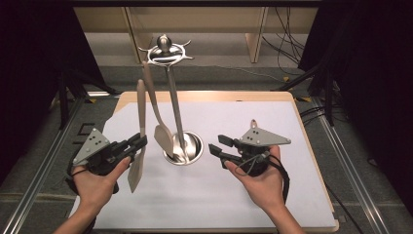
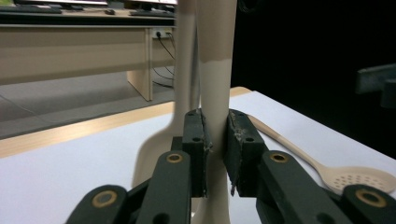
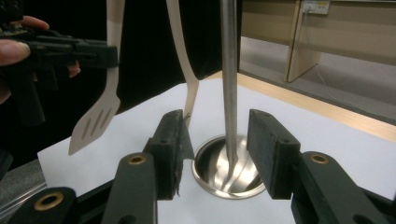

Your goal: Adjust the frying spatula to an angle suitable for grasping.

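Observation:
A metal utensil stand point(image 1: 174, 105) rises from a round steel base point(image 1: 195, 155) at the table's middle. A beige spatula point(image 1: 162, 135) hangs from its top ring point(image 1: 165, 52). My left gripper point(image 1: 139, 142) is shut on the handle of a beige slotted spatula point(image 1: 137, 165), held upright just left of the stand. In the left gripper view the pads point(image 2: 198, 140) squeeze that handle point(image 2: 215, 84). My right gripper point(image 1: 219, 145) stands open to the right of the base, nothing between its jaws. In the right gripper view the stand's pole point(image 3: 229, 84) shows beyond the open gripper point(image 3: 215, 135).
A beige perforated spoon point(image 2: 355, 179) lies flat on the white table sheet point(image 1: 204, 200) near my right hand; its handle tip point(image 1: 254, 124) pokes out behind the right gripper. Wooden desks and cables lie beyond the far edge.

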### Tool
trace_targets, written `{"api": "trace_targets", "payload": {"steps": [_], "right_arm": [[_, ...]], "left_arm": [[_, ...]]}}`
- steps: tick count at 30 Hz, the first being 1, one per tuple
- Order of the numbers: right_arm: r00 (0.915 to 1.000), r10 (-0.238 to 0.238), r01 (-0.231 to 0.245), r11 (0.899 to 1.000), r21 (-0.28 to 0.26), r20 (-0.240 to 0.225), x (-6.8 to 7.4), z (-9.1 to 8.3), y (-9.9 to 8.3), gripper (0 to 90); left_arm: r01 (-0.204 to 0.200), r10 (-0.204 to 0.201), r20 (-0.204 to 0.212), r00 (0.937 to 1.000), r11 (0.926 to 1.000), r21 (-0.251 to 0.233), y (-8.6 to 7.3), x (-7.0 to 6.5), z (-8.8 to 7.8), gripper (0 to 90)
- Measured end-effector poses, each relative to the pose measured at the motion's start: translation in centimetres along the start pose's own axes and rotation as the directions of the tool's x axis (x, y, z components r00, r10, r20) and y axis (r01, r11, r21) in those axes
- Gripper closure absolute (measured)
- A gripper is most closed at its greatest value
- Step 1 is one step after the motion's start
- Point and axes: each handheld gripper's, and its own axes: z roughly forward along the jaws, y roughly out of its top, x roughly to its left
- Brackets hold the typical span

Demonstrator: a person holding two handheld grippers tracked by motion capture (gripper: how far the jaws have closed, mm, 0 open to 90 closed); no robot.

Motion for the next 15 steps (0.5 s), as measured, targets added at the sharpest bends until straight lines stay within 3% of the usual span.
{"api": "trace_targets", "payload": {"steps": [1, 7, 10, 11, 12, 15], "right_arm": [[0.9998, -0.018, 0.018, 1.000, 0.003, 0.001, 0.1, 0.1, 0.2, 57.2], [0.9999, -0.002, 0.002, 1.000, -0.010, -0.012, 0.7, 0.7, 0.7, 57.1], [0.9997, -0.023, 0.023, 1.000, -0.019, -0.011, 0.9, 1.0, 1.1, 57.1], [1.0000, 0.003, -0.003, 1.000, -0.008, -0.009, 1.1, 1.0, 1.2, 57.2], [0.9998, -0.018, 0.018, 1.000, -0.017, -0.012, 1.0, 1.2, 1.3, 57.2], [0.9999, -0.001, 0.000, 1.000, -0.020, -0.016, 1.3, 1.7, 1.8, 57.0]], "left_arm": [[-0.004, 0.004, 0.009, 1.0000, 1.0000, 0.003, 0.0, -0.3, 0.2, 78.2], [-0.038, 0.037, 0.059, 0.9976, 0.9992, 0.012, 0.2, -2.1, 1.8, 78.2], [-0.049, 0.047, 0.075, 0.9961, 0.9984, 0.027, 0.1, -2.8, 2.6, 78.2], [-0.052, 0.049, 0.081, 0.9955, 0.9981, 0.033, 0.0, -3.0, 2.8, 78.1], [-0.052, 0.049, 0.089, 0.9948, 0.9981, 0.033, 0.0, -3.2, 3.1, 78.2], [-0.063, 0.059, 0.104, 0.9928, 0.9971, 0.041, -0.1, -3.9, 3.7, 78.2]]}}
